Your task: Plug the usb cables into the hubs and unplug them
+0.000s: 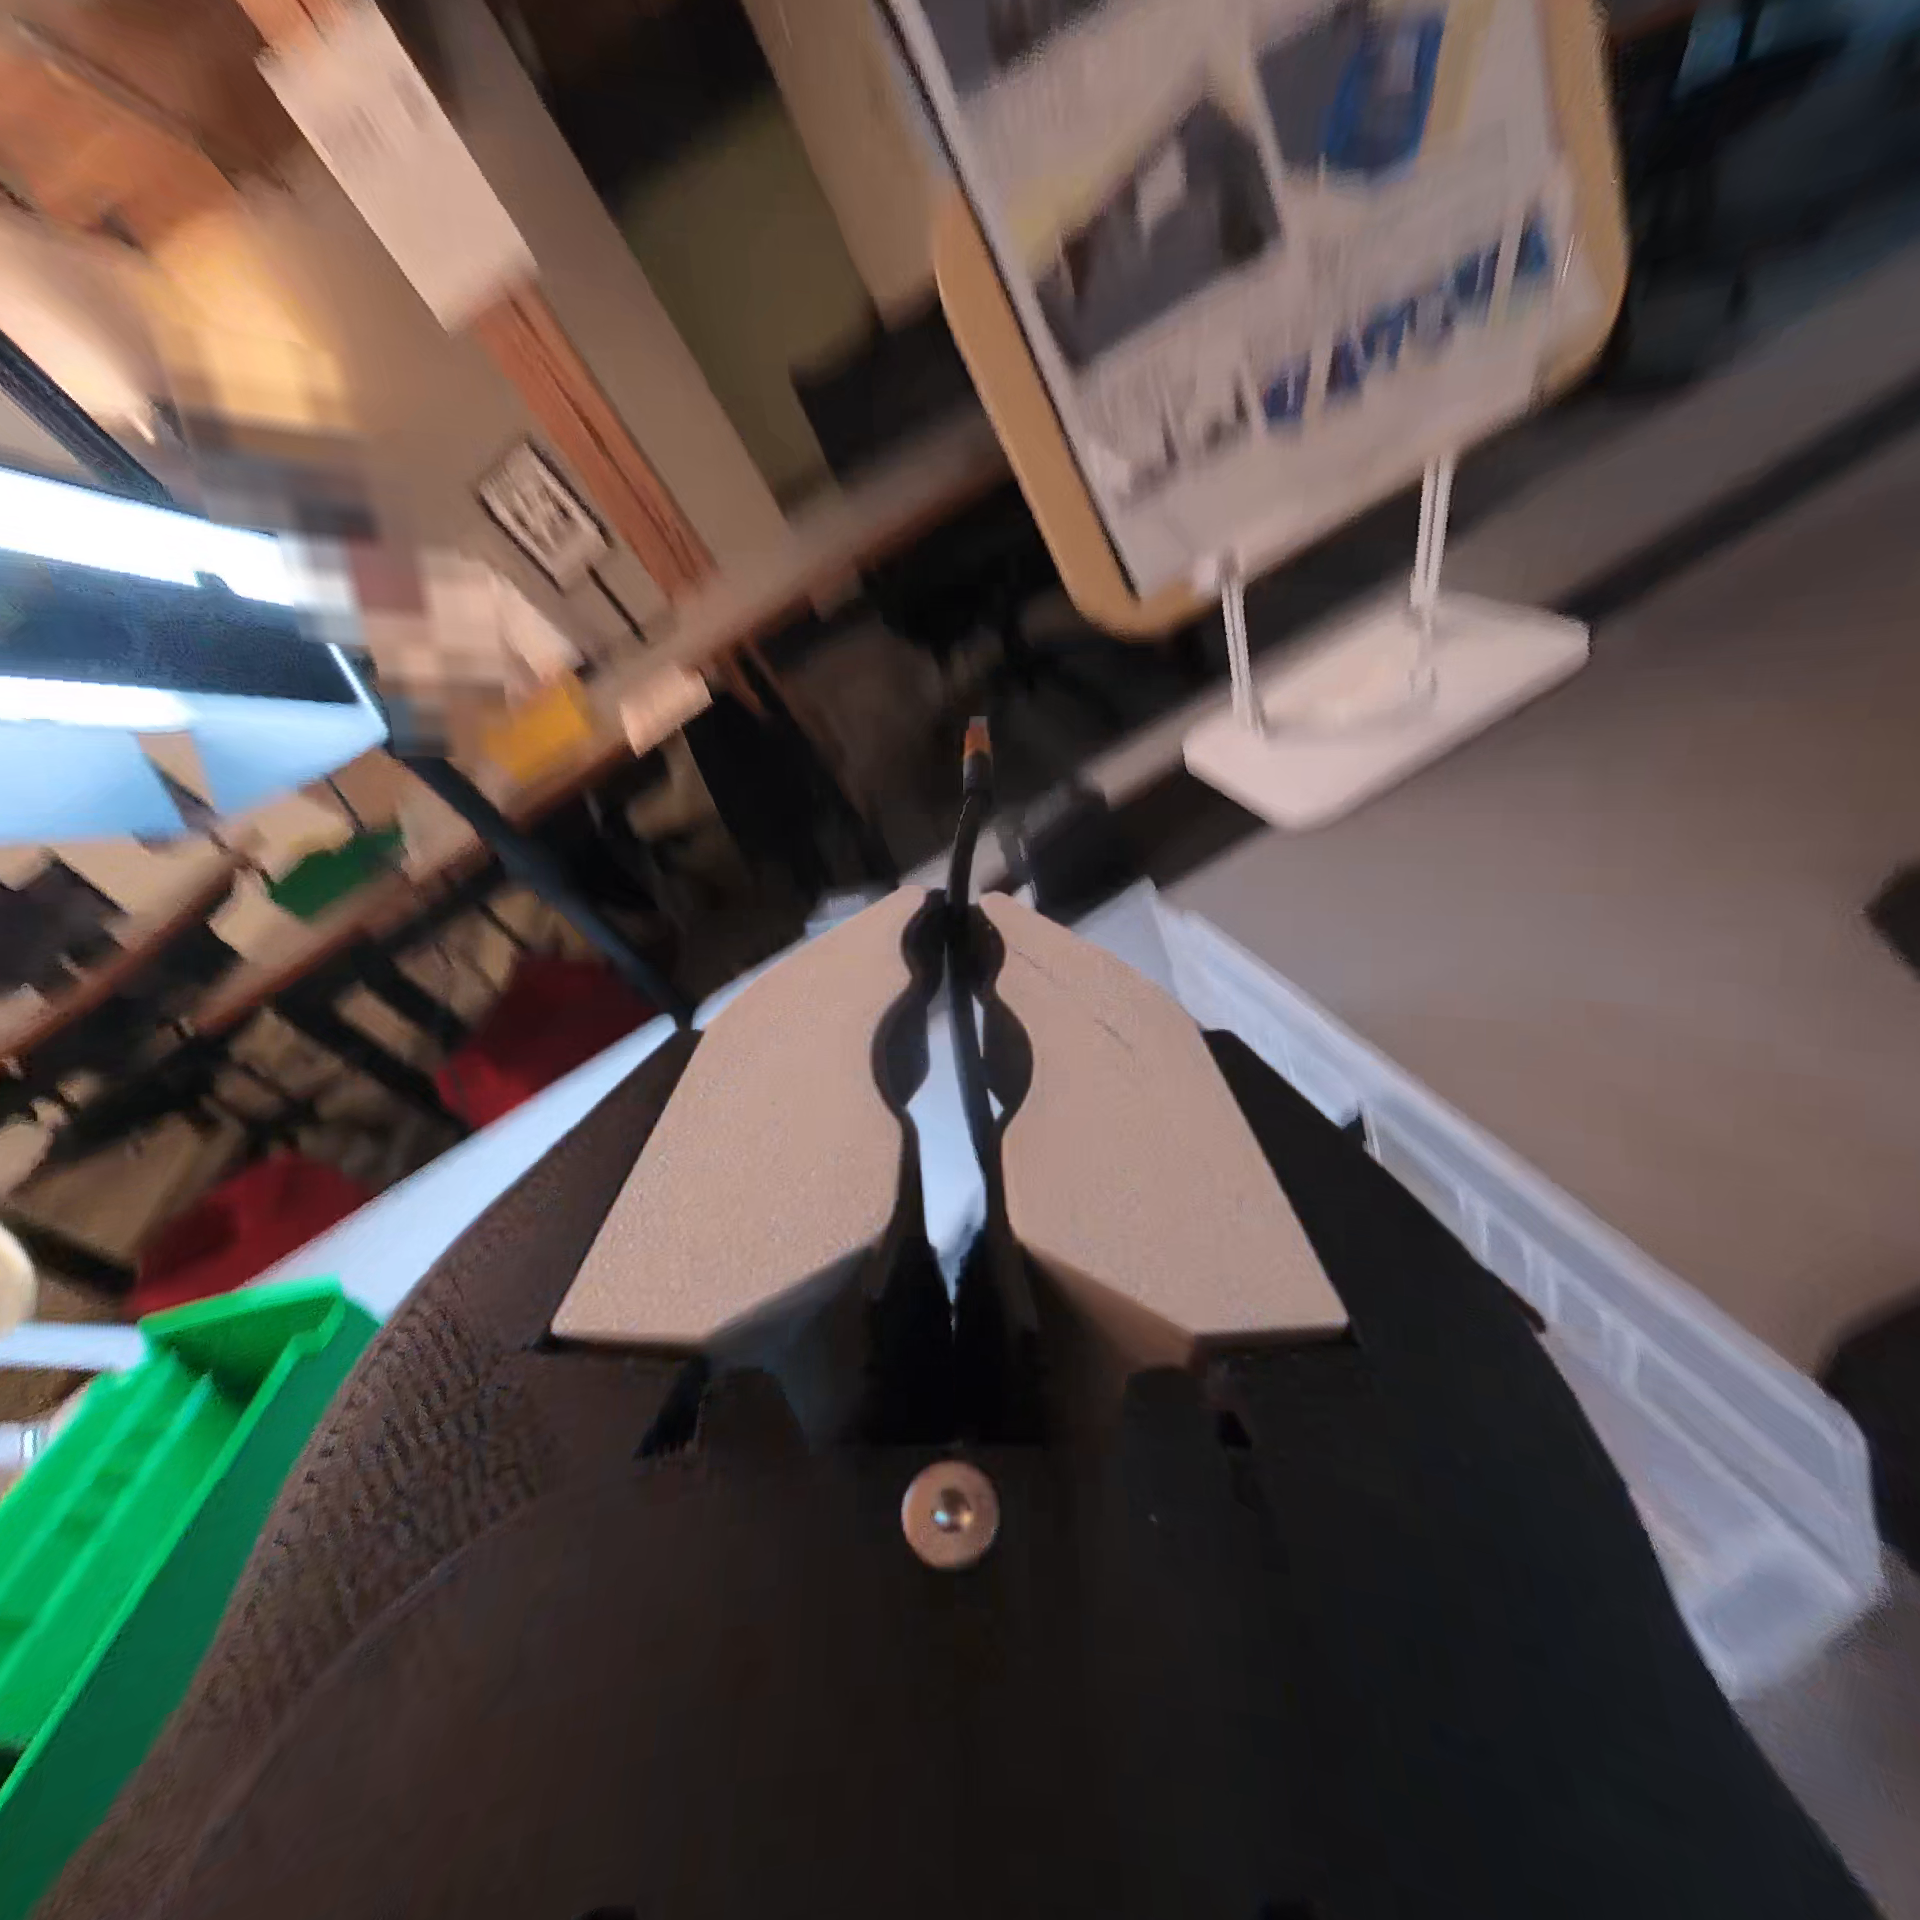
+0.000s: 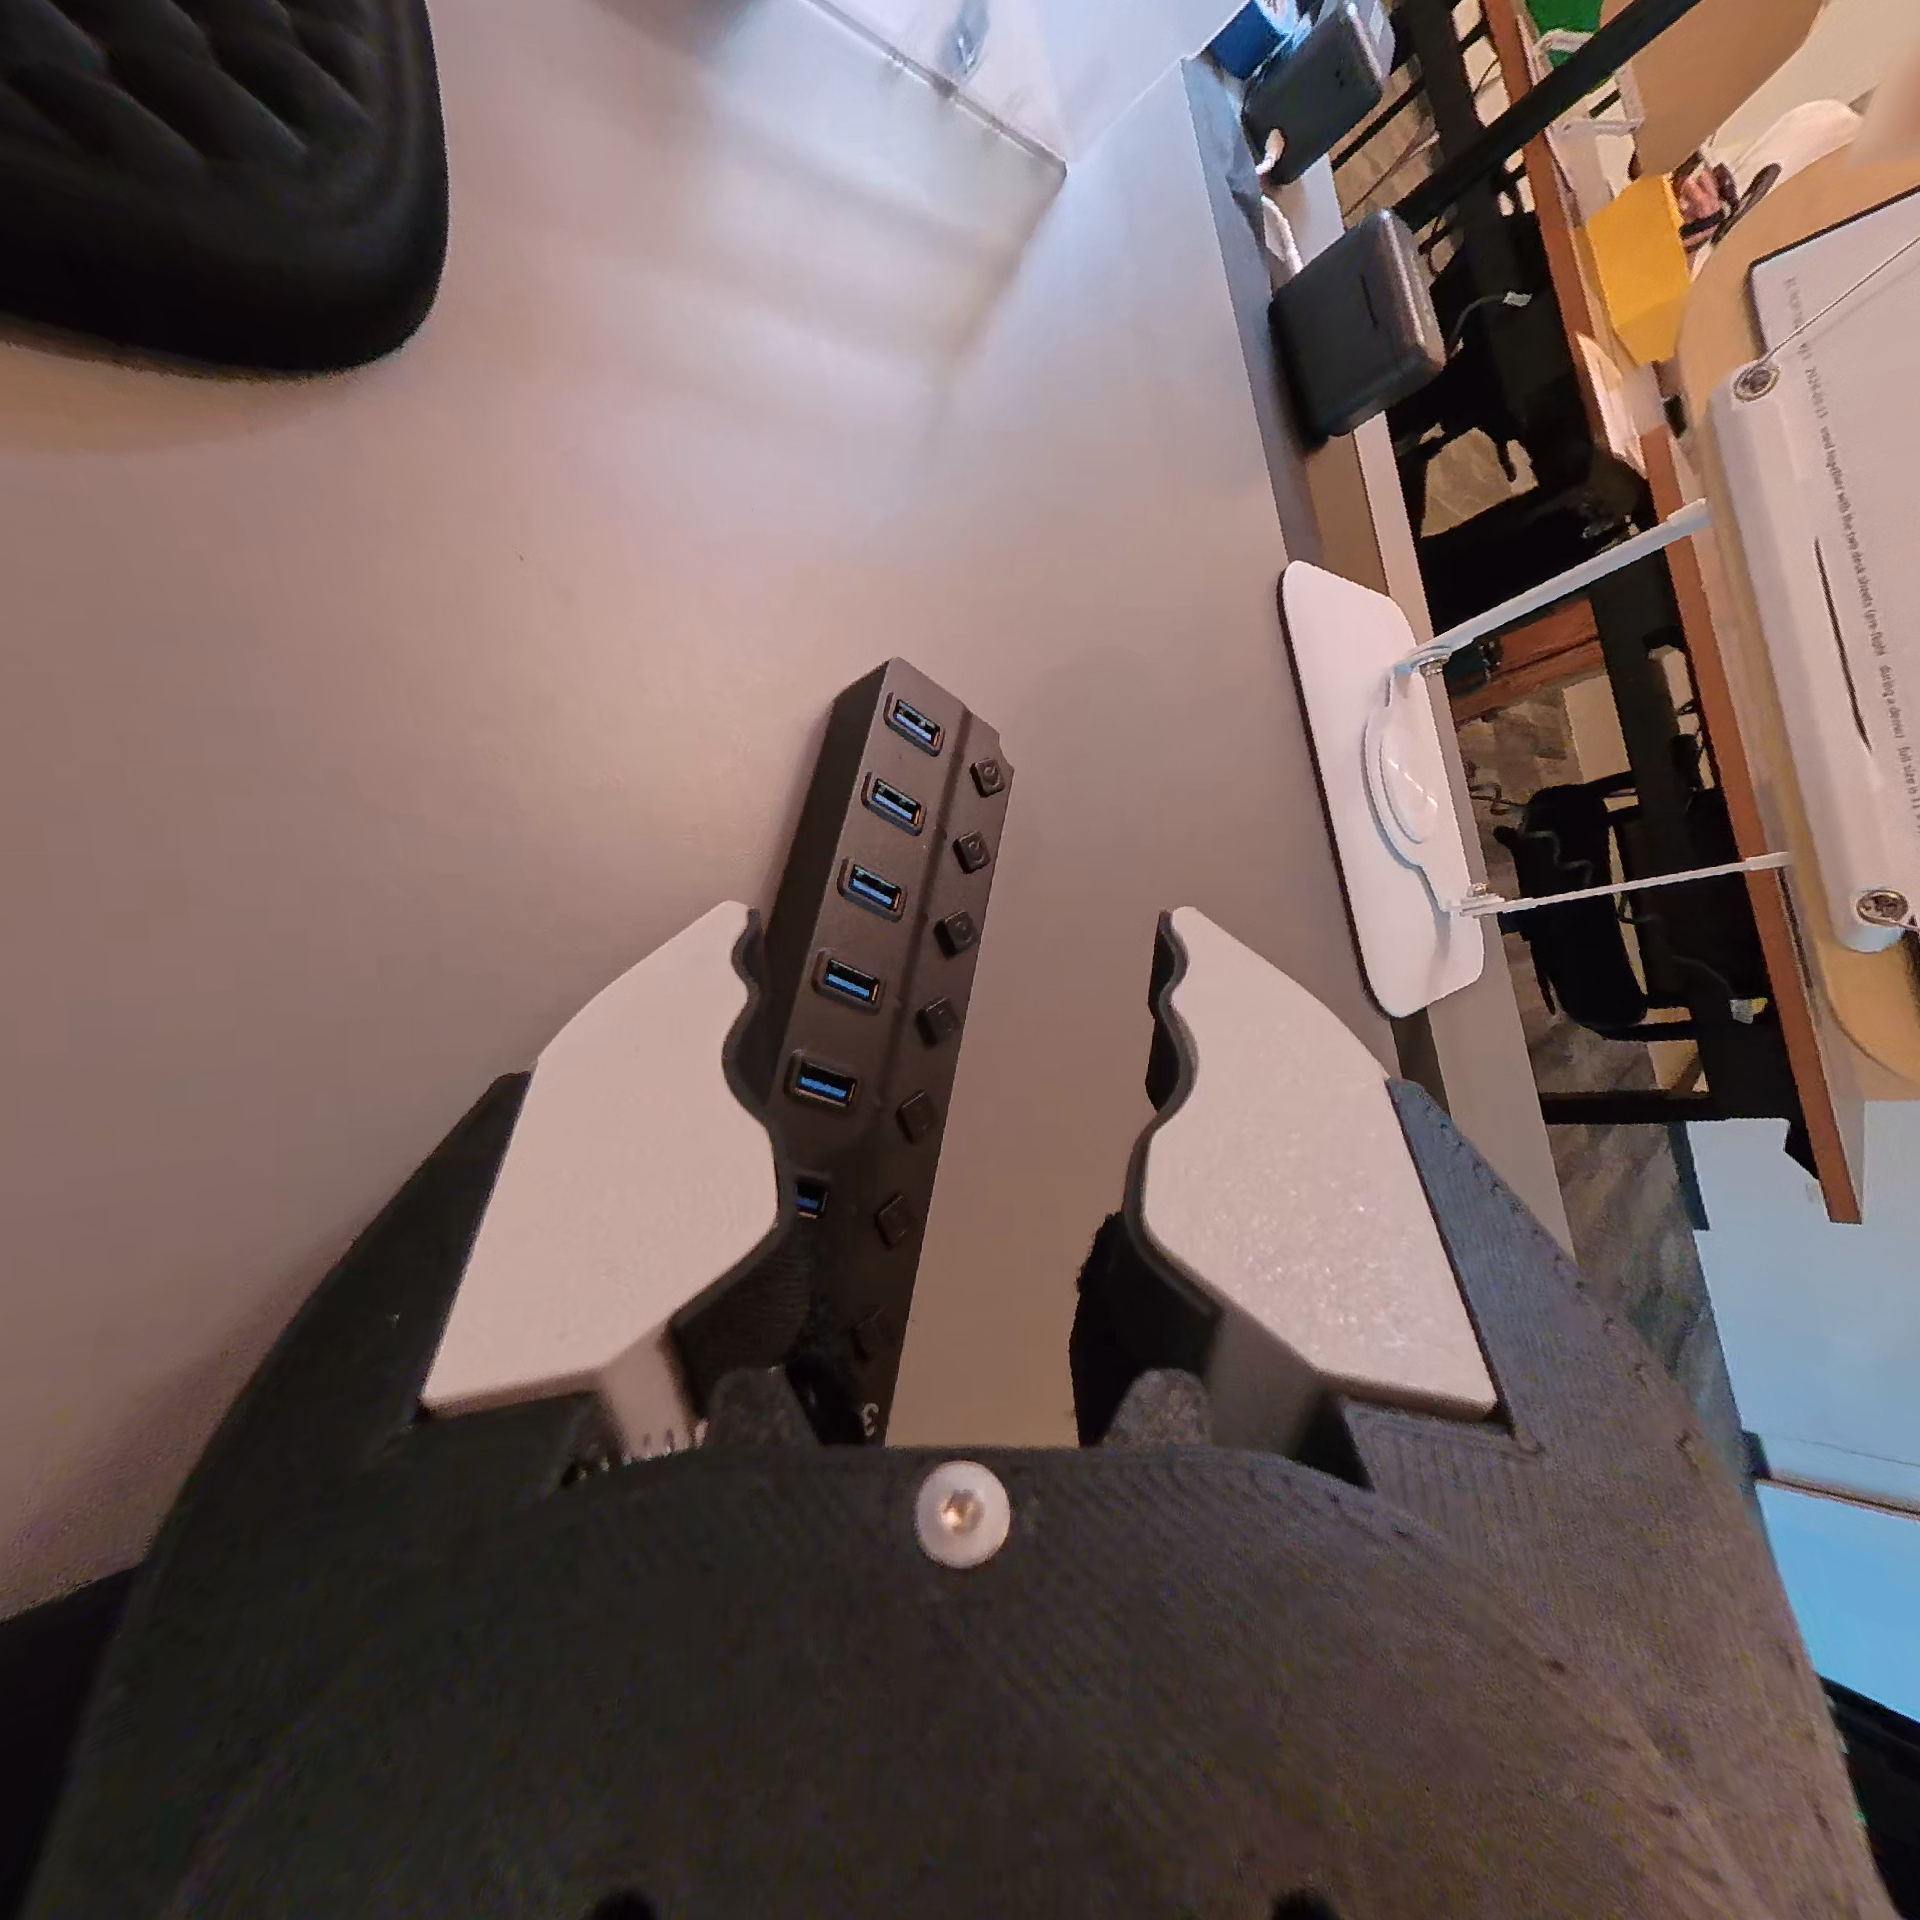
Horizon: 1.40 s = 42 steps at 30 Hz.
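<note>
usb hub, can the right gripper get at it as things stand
Probably yes: the right gripper is open, the black usb hub already lies between its fingers on the grey table, nothing in between.

Grey table [image 2: 623, 520]: black hub [image 2: 904, 935], white stand base [image 2: 1340, 727].

The left wrist view is heavily motion-smeared beyond the left gripper [image 1: 961, 914], with blown-out white glare at the left edge. The right wrist view is sharp and evenly lit; soft light bands cross the grey table [image 2: 623, 520], and wide-angle bending curves its edges
</note>
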Motion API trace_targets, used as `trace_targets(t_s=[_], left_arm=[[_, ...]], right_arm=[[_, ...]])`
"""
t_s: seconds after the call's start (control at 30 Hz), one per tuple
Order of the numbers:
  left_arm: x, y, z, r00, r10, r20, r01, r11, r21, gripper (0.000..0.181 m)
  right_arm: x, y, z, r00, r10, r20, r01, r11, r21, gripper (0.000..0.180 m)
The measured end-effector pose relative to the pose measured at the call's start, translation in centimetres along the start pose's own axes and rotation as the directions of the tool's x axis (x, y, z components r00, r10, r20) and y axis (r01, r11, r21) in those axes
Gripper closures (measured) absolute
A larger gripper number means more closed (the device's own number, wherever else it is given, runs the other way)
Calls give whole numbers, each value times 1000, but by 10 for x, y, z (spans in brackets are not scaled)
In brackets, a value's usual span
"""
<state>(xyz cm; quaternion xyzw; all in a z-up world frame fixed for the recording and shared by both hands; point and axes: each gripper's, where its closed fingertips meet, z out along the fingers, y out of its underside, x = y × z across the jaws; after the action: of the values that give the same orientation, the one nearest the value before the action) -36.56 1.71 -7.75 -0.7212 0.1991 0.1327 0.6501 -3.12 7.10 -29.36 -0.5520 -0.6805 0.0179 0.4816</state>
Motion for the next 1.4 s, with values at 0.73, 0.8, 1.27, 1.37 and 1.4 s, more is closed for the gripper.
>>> trace_targets(t_s=[0.73,0.8,1.27,1.37,1.4], left_arm=[[229,-114,-49,511,592,-624,-52,746,664,177],[247,-106,-39,458,612,-645,-110,759,642,177],[274,-90,-34,331,609,-721,-128,786,605,176],[276,-89,-36,316,616,-722,-133,782,609,176],[277,-89,-36,317,617,-720,-134,781,610,176]], right_arm=[[27,-130,-151,969,183,167,-205,212,956,150],[27,-130,-154,973,182,143,-179,202,963,149],[19,-132,-131,987,154,42,-96,361,927,158],[17,-132,-129,990,139,40,-90,373,923,172],[16,-132,-129,990,134,41,-88,372,924,172]])
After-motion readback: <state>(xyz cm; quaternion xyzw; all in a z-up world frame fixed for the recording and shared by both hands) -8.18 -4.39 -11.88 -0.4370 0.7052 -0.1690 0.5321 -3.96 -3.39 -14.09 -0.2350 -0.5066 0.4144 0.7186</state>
